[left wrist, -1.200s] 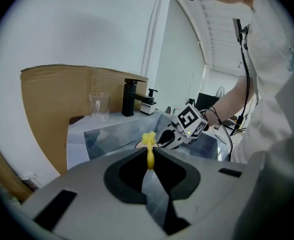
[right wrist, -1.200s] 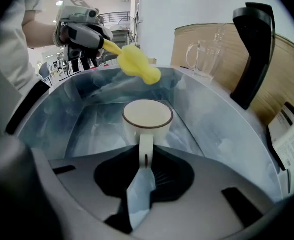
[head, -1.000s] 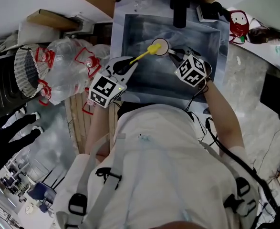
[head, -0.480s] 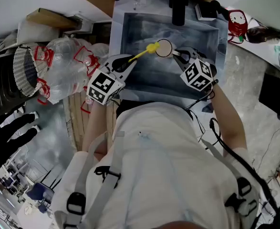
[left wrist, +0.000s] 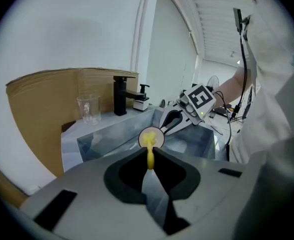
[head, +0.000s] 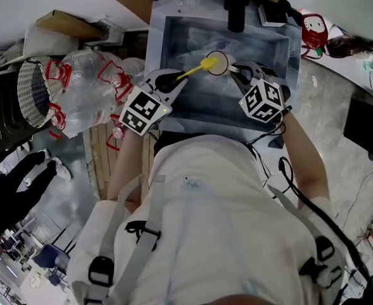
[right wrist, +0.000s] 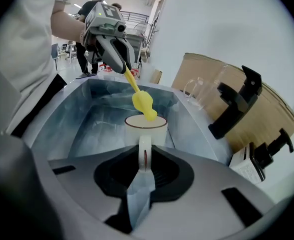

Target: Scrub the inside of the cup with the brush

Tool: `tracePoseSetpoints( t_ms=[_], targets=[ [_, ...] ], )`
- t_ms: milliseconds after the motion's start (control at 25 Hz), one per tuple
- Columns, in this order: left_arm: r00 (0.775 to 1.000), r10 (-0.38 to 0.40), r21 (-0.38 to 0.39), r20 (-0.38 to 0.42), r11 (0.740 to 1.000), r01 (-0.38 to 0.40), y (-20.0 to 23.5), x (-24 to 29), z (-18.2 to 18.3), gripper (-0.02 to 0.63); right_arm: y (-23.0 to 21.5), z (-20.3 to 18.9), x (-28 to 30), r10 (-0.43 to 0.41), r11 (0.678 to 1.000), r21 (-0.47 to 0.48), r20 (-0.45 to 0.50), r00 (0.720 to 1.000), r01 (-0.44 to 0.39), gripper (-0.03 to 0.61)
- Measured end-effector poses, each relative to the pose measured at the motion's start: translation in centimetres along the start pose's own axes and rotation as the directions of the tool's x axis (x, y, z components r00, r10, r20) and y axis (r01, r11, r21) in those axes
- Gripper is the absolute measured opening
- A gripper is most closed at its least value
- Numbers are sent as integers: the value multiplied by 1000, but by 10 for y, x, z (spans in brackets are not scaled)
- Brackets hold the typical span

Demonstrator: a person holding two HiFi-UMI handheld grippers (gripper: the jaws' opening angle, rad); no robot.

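Head view has the person standing at the near edge of the sink [head: 205,110], both grippers reaching out over it. The cup [head: 217,63] hangs in the air above the middle of the sink, somewhat nearer the far edge, below the black tap [head: 237,5]. The right gripper [head: 237,72] has its jaws clamped on nothing but the cup's thin handle [right wrist: 144,154], mouth turned toward the other hand. The left gripper [head: 173,80] has its jaws pinched tight on the yellow stem of the brush [head: 192,72], and the brush's head sits right at the cup's mouth; I can't tell whether it touches the inside wall.

The biggest worry, to my eye, is the cup. A hard shove from the brush would lever it about that narrow handle, and it could twist in the jaws or slip down into the sink.

Next is the brush. It is held far back on a slim stem, so sideways scrubbing could swivel it in the pinch or flick it out.

The smallest risk is the head riding over the rim and rubbing only the lip, leaving the bottom unscrubbed.
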State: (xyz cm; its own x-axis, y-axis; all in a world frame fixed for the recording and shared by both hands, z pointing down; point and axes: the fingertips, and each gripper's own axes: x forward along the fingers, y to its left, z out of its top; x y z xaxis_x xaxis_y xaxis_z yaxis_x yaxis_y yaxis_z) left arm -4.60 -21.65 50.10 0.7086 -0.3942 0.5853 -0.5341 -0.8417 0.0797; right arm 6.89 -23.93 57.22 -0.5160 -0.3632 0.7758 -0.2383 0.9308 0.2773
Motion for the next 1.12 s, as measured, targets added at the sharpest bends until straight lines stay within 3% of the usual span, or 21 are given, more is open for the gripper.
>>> tracePoseSetpoints(
  t_ms=[200, 400, 560, 800, 960, 1120],
  targets=[
    [991, -26, 161, -128, 986, 46, -11, 8, 5, 40, 1, 5, -4, -11, 1000, -23, -3, 1000, 11, 64],
    [969, -34, 312, -245, 943, 112, -20, 17, 5, 40, 1, 12, -12, -29, 999, -34, 14, 999, 29, 64],
    [951, -42, 377, -308, 912, 162, -28, 23, 9, 40, 4, 16, -20, -40, 998, -43, 29, 999, 41, 64],
    [931, -93, 398, -353, 886, 239, -38, 22, 19, 40, 8, 18, -24, -41, 998, -43, 39, 998, 42, 65],
    [947, -100, 391, -305, 893, 220, -35, 24, 33, 40, 9, 21, -26, -42, 997, -61, 46, 998, 45, 65],
    [961, -58, 388, -272, 907, 165, -23, 25, 42, 40, 11, 30, -30, -43, 996, -79, 66, 997, 48, 64]
  ],
)
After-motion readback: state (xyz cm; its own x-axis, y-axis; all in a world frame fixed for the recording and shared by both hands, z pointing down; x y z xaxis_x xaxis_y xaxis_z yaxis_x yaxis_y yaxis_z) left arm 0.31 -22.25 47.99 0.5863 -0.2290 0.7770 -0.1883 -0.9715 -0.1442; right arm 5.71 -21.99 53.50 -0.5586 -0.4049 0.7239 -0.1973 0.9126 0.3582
